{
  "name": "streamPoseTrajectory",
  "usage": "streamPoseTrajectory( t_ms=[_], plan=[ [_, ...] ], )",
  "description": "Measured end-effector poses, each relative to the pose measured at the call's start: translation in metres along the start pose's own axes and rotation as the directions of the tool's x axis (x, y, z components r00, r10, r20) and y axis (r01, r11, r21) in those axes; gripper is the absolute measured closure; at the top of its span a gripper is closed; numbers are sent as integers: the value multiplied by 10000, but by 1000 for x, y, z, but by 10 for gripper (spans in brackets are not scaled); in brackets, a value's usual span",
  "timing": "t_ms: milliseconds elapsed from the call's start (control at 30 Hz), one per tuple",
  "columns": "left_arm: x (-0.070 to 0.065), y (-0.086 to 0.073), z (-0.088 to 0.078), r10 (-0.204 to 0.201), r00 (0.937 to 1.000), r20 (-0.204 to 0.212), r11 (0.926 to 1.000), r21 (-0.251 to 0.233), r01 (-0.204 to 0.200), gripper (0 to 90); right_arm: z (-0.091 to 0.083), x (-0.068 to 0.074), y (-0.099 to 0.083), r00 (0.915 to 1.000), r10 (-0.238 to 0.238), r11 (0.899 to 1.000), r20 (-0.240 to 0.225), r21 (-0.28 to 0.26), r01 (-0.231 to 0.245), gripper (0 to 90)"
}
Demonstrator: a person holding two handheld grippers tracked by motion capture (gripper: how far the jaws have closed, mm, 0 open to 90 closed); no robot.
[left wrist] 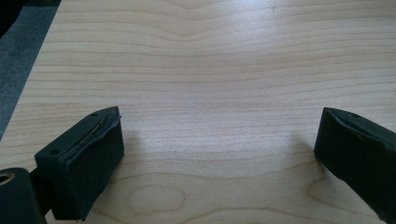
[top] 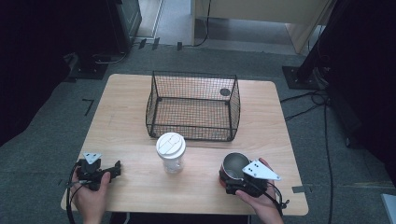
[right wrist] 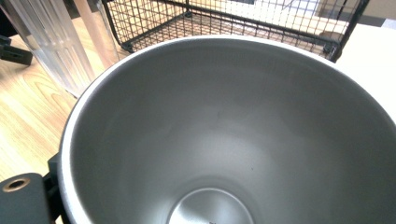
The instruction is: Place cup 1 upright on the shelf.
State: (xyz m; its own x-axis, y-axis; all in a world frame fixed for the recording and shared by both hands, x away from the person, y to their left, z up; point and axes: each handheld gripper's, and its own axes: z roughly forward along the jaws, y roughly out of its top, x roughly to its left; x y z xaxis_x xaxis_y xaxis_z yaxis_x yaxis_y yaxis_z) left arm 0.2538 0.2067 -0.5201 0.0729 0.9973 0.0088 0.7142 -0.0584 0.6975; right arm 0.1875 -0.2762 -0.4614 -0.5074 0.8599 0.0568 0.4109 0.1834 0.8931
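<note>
A steel cup [top: 235, 164] stands upright and empty at the table's front right; its open mouth [right wrist: 224, 130] sits close under the right gripper view. My right gripper [top: 232, 176] is shut on the cup from the near side, with one finger [right wrist: 52, 186] showing against the cup's outer wall. A clear plastic cup with a white lid [top: 171, 151] stands mid-table, just left of the steel cup [right wrist: 51, 42]. My left gripper [top: 99, 167] rests open at the front left, its jaws wide apart [left wrist: 219, 149] over bare wood with nothing between them.
A black wire basket [top: 187, 133] stands empty behind the two cups, and its near corner [right wrist: 224, 23] lies just past the steel cup. The wooden table [top: 126, 107] ends close to the left gripper's left side. Cables and stand bases lie on the floor around.
</note>
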Motion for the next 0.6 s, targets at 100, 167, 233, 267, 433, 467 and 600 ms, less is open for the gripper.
streamPoseTrajectory(
  t_ms=[100,167,233,267,433,467,600],
  plan=[
    [0,0,0,-3,10000,3,10000,0,3,19,1,3,5,10000,31,10000,47,-35,-31,70],
    [0,0,0,-1,10000,3,10000,1,1,19,1,3,7,10000,32,10000,53,-88,-32,70],
    [0,0,0,0,10000,3,10000,-2,0,19,2,5,11,10000,21,9999,64,-118,-20,70],
    [0,0,0,0,10000,2,10000,1,0,19,3,6,14,9999,-54,9998,87,-199,56,70],
    [0,0,0,-3,10000,0,10000,3,3,19,6,8,24,9999,-8,9994,112,-336,12,70],
    [0,0,0,-3,10000,0,10000,3,3,19,6,8,24,9999,-8,9994,112,-336,12,70],
    [0,0,0,-1,10000,8,10000,3,1,19,11,11,35,9999,-76,9988,95,-484,80,70]
  ],
)
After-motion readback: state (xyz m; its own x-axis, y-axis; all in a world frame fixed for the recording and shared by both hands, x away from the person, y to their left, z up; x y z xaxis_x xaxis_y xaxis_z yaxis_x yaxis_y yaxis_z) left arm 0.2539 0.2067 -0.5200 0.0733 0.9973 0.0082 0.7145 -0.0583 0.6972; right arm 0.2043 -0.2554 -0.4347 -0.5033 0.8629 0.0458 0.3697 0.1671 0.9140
